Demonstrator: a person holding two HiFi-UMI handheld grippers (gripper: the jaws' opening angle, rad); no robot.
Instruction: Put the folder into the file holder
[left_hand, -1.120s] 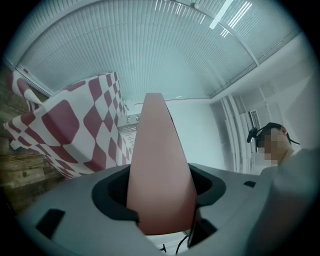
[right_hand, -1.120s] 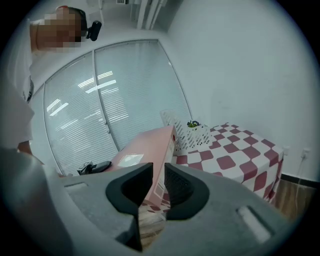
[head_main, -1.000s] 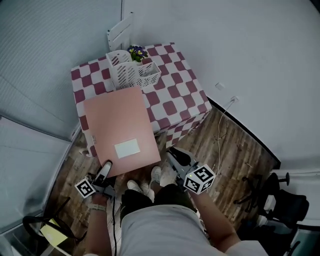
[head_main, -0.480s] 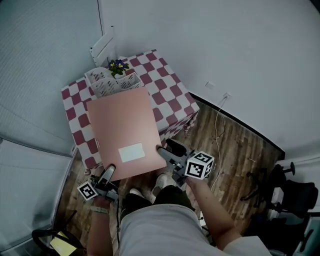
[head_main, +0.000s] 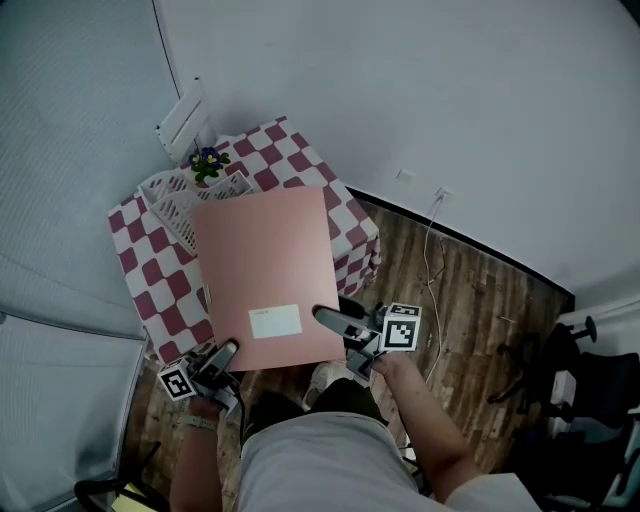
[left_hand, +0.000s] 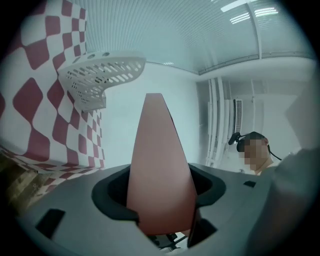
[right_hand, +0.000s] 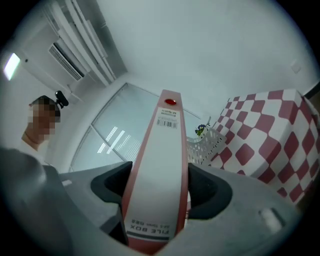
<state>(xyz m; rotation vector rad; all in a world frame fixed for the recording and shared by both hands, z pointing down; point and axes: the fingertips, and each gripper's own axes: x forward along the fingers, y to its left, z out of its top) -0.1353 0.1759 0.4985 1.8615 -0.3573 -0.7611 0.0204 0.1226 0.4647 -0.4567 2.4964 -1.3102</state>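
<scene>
- Head view: one pink folder (head_main: 262, 262), broad face up, is held over the one checked table (head_main: 135, 262). Its far edge overlaps the one white file holder (head_main: 168, 198) in this view, but it isn't in the holder. A second ago my right gripper (head_main: 328, 318) was clear of the folder, below its near edge. Now it sits at the near right edge. My left gripper (head_main: 226, 350), the other of the two, has the near left corner as before. One flower pot (head_main: 207, 161) stands behind the holder.
- Left gripper view: my jaws, about half apart, clamp the folder's thin edge, which rises between them. The holder and the checked cloth are on the left.
- Right gripper view: my jaws are opening wide, with the folder's labelled spine between them. I cannot see the pads pressing on it. One barcode sticker is on the spine.
</scene>
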